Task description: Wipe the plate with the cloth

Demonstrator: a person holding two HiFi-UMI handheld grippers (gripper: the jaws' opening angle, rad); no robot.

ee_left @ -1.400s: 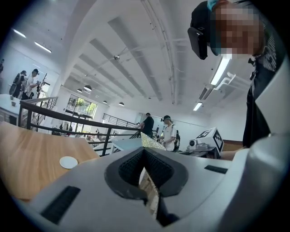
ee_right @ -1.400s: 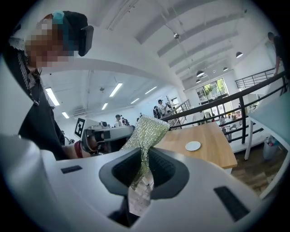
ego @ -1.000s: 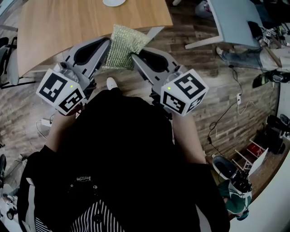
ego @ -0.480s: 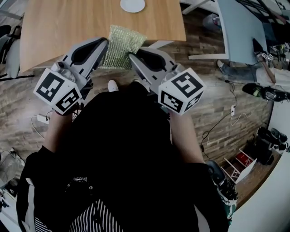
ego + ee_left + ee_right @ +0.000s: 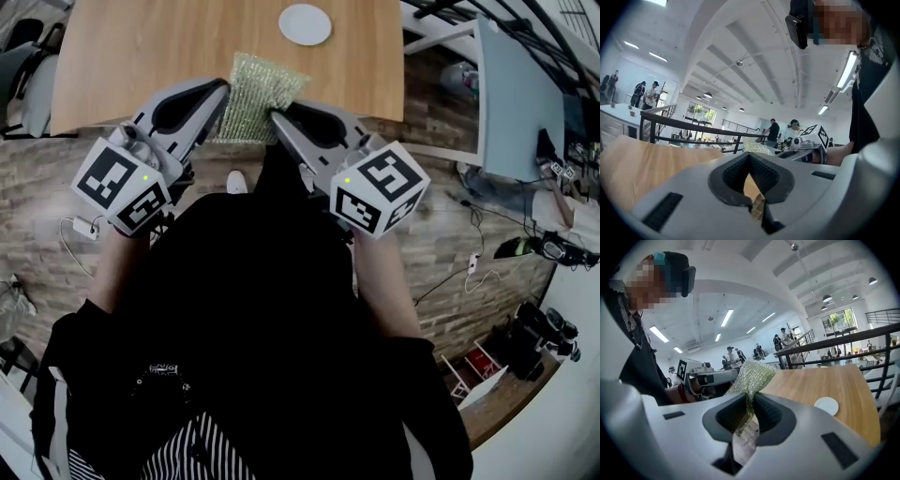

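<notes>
Left gripper (image 5: 222, 90) above near edge of table (image 5: 131, 47), jaws closed on left edge of cloth (image 5: 255, 86). Cloth green-gold, glittery, held up over table's near edge between both grippers. Right gripper (image 5: 274, 116) just off that edge, jaws pinching cloth's right corner. Plate (image 5: 305, 23) white, farther in on table, well apart from cloth.

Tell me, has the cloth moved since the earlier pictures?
Yes. The cloth has come forward: earlier it hung across the near edge of the table, now it is mostly over the table, nearer the plate.
</notes>
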